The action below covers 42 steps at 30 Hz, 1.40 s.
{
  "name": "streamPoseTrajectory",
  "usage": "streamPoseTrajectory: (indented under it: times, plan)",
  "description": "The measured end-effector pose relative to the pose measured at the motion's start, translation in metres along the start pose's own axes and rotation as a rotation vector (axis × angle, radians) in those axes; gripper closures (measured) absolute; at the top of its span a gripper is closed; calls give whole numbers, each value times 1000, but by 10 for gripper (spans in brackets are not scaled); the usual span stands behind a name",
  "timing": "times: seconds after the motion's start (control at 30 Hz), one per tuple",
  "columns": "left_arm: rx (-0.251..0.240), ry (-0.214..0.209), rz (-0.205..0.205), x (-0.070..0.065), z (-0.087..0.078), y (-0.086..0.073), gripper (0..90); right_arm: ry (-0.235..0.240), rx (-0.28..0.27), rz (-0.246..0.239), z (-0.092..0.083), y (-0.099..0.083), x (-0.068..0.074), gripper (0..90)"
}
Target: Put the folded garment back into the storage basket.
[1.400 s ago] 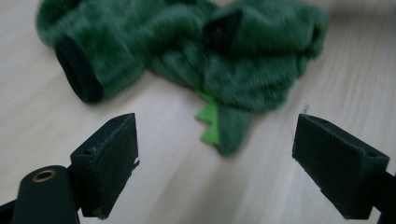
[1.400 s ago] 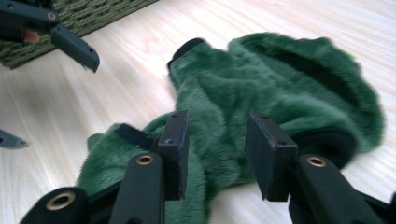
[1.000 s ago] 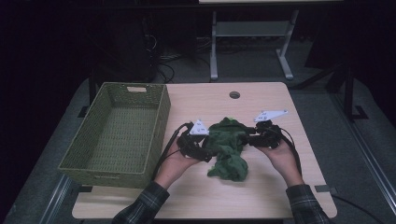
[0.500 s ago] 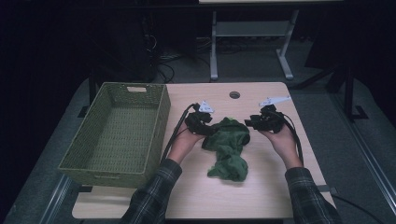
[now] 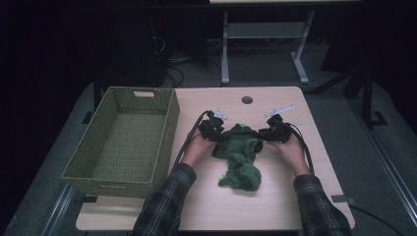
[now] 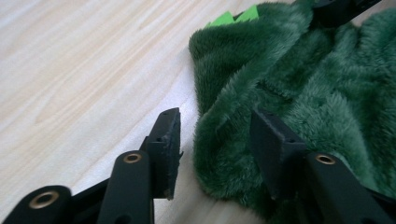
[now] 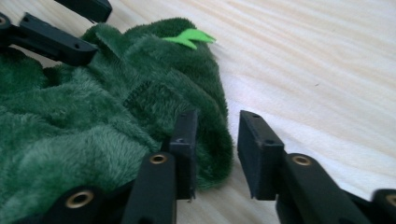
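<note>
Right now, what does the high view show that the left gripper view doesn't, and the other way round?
High view: a woven green basket left of the cloth, the person's forearms, and a floor stand beyond the table. Left gripper view: a bright green tag at the cloth's edge, and a fold of cloth between the left hand-held gripper jaws, which have just been closing. Both: the fuzzy green cloth on the wooden table.

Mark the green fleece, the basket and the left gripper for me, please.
green fleece [image 5: 239, 155]: high view, middle of the crumpled cloth.
basket [image 5: 168, 123]: high view, its right wall.
left gripper [image 6: 215, 140]: left gripper view, between the two black jaws, over the fleece's edge.
</note>
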<state>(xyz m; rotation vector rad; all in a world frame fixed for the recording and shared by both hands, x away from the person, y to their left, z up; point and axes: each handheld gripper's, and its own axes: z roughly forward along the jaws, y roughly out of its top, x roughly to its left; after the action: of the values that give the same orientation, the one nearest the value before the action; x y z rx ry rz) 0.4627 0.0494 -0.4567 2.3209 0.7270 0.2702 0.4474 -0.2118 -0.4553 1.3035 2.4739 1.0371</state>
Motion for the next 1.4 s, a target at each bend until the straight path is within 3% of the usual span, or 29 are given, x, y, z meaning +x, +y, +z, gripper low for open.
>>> streamPoseTrajectory:
  times: [0.27, 0.4, 0.5, 0.67, 0.87, 1.13, 1.27, 1.4]
  plan:
    - [15, -12, -21, 2, 7, -2, 671, 2, 20, -1, 10, -2, 0, 710]
    - [28, -19, -37, 4, 7, -2, 789, 10, 23, -7, 12, -2, 3, 840]
    - [33, -11, -35, 3, 5, -1, 864, 13, 24, -12, 12, -1, 5, 870]
    - [3, -18, -48, 2, -4, 4, 872, 20, 4, -2, 6, 1, 5, 876]
    - [-60, -5, -33, -1, -23, 20, 871, -4, -49, 2, -11, 8, 4, 883]
    - [-141, 8, -1, -6, -48, 45, 871, 3, -91, 22, -34, 26, 1, 883]
    - [-172, 9, 7, -11, -59, 51, 871, -11, -143, 2, -48, 33, 4, 883]
    - [-177, 8, 22, -19, -67, 47, 870, -7, -136, -18, -54, 29, 9, 883]
